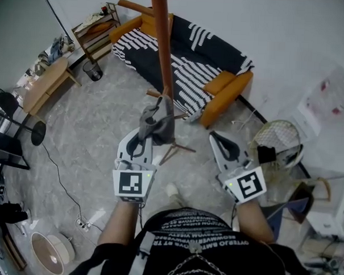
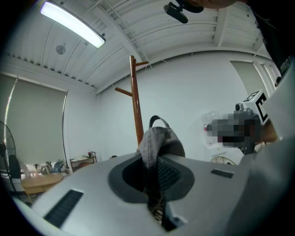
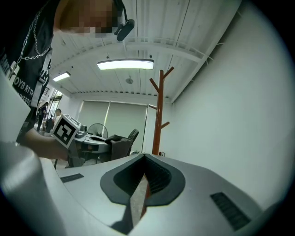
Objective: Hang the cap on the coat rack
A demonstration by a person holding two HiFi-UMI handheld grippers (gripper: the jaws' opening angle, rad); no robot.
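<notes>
1. The left gripper (image 1: 142, 141), just left of centre in the head view, has its jaws pressed together on a grey cap (image 1: 156, 123), pinching the fabric.
2. In the left gripper view the cap bulges up out of the closed jaws at frame centre, and a thin strap loop arches over its top.
3. In the head view the cap sits right against the brown pole of the coat rack (image 1: 162, 42), which runs down from the top centre. Whether the two touch cannot be made out.
4. In the left gripper view the rack's pegs stand above the cap, in the upper middle of the frame, and the cap hangs on none of them.
5. The right gripper (image 1: 218, 138), right of centre in the head view, has its jaws closed together with nothing between them.
6. A black-and-white patterned sofa (image 1: 193, 49) with orange arms fills the upper middle of the head view, behind the rack.
</notes>
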